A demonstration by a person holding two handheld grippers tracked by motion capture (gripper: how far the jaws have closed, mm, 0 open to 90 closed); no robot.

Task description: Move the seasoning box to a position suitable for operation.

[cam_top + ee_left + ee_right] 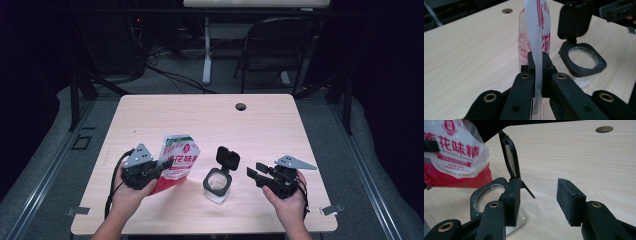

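A red and white plastic bag (177,159) with red characters stands tilted left of the table's middle. My left gripper (162,168) is shut on its side edge; in the left gripper view the thin bag edge (535,30) runs up between the closed pads of that gripper (537,61). A small clear container (218,185) with a black rim sits right of the bag, its black flip lid (228,158) standing open. My right gripper (256,173) is open to the container's right, nothing between its pads. In the right gripper view its jaws (540,200) stand wide beside the container (486,196) and lid (510,157).
The light wooden table (210,120) has a cable hole (241,106) near its far edge. A folding chair (280,45) and a desk leg stand beyond the table. Dark floor borders both sides.
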